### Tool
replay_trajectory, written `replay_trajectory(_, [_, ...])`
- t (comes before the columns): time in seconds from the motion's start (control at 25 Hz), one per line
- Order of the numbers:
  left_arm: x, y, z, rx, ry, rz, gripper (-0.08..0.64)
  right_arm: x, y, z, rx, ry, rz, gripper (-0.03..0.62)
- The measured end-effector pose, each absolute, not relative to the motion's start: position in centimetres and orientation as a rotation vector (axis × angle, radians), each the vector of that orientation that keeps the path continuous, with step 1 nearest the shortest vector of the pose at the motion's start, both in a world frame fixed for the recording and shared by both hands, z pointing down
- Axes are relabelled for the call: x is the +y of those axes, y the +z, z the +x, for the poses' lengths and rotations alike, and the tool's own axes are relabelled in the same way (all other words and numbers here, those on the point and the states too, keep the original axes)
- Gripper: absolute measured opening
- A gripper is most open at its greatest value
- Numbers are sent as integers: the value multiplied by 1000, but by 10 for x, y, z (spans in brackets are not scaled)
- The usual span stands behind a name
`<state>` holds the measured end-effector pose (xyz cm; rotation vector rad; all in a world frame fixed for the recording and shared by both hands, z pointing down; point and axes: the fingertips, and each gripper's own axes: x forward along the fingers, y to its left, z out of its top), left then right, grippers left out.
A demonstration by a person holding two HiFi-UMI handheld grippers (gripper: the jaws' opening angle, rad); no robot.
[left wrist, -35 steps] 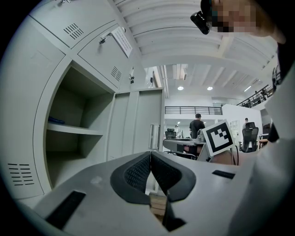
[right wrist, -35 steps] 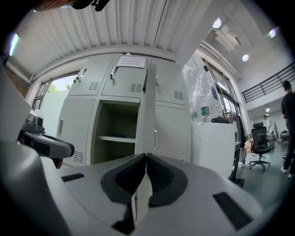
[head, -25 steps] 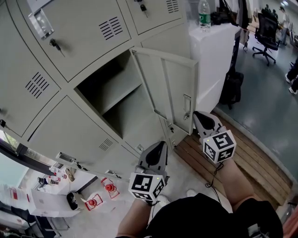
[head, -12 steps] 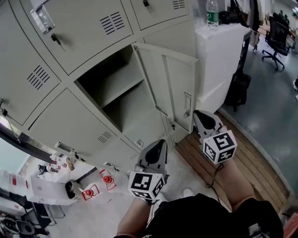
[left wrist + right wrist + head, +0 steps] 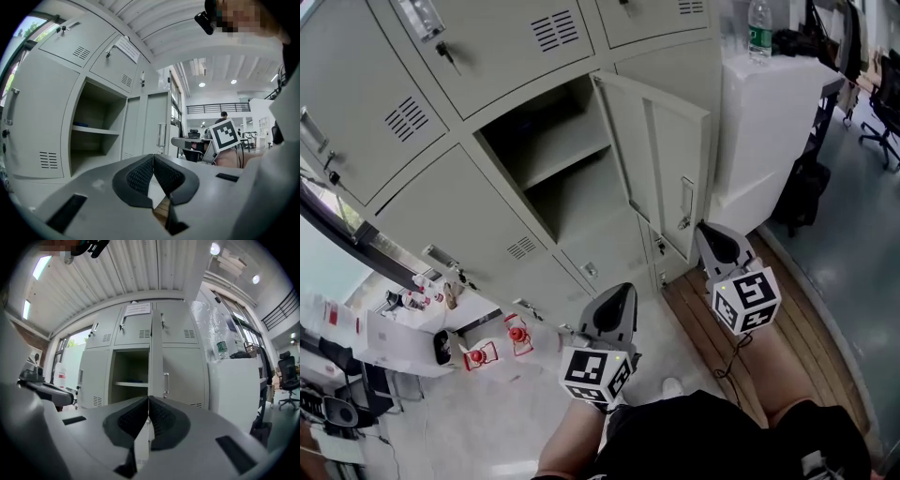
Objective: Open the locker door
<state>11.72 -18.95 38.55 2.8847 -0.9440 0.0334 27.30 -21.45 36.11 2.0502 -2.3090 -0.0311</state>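
The door (image 5: 661, 159) is already open. It sticks out toward us on the right side of the locker (image 5: 517, 141), and you can see the shelf (image 5: 567, 161) inside.

The left gripper (image 5: 622, 292) is near us, low and well away from the locker. Its fingers are closed tight with nothing in them. The right gripper (image 5: 706, 232) is closed tight too and holds nothing. Its tip is near the low edge of the door, but I don't think it touches.

What could go wrong? A bump from the right gripper could swing the door back shut. A hard push the other way could bang it into the white cabinet (image 5: 769, 122) on the right (a bottle (image 5: 758, 21) stands on top and might fall).

A black bag (image 5: 806, 192) leans by the cabinet. Small red things (image 5: 517, 336) lie on the floor at the left. Wood boards (image 5: 806, 328) lie under the right arm. Nothing blocks the way to the door.
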Motion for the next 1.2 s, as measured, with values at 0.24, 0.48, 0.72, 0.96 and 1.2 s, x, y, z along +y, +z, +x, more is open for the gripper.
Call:
replay_trajectory(0.24, [-183,384,93,-1022,27,2862,17,-211,365,227,-2417,-7,1923,55])
replay_trajectory(0.48, [-172,384,52,-1066,24,2835,17,-204,369,166,-2506,38,1806,54])
replay_trajectory(0.72, [-163,385,-6,-1100,21,2810,17,-193,372,98,-2548,79,1744,54])
replay_trajectory(0.96, [-143,395,-54,-1100,25,2793,17,-170,382,47,-2556,133,1726,54])
replay_trajectory(1.2, [-122,407,-85,-1098,18,2791,17,-140,393,11,-2538,165,1718,54])
